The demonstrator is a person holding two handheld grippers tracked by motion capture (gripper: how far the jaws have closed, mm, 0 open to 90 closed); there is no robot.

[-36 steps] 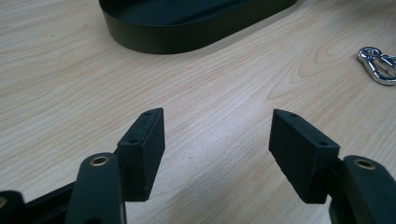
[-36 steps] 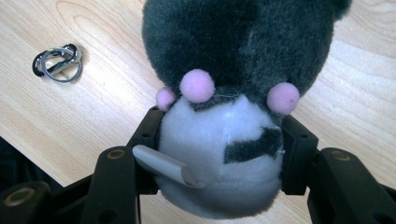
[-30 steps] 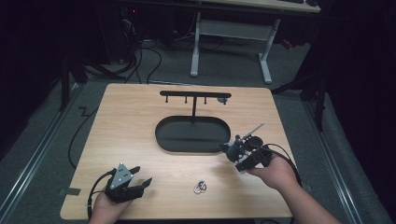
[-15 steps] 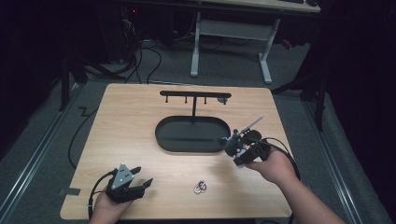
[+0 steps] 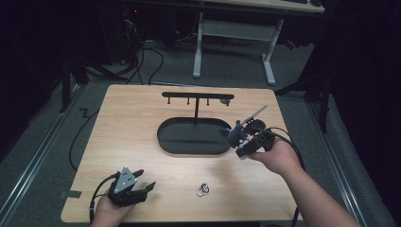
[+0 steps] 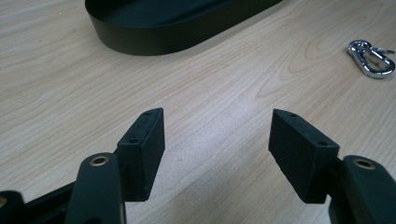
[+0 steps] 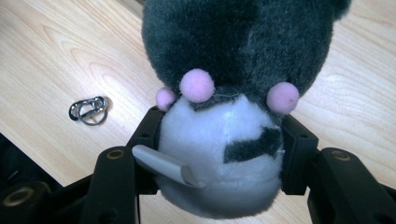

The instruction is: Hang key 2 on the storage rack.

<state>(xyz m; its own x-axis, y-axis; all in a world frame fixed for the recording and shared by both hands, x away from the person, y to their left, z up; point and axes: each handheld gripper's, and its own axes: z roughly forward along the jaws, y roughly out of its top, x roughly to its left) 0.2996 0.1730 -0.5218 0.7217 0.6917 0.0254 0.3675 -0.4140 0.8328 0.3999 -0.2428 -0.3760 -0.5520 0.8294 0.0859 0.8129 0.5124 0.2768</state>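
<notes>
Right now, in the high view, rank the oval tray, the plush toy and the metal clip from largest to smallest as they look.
1. Oval tray, by far the largest.
2. Plush toy, held in the right tool and partly hidden.
3. Metal clip, smallest.

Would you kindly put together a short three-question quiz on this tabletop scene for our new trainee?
1. True or false: the left gripper has its jaws closed on the metal clip.
2. What does the right gripper hold? A) a grey and white plush toy B) a wooden block C) a cup
3. Fill in: the hook stand rises from a black oval ____.

Key
1. False: its jaws stand open over bare table, and the clip lies apart from them.
2. A: both pads press on the toy's white part.
3. Tray.
</notes>
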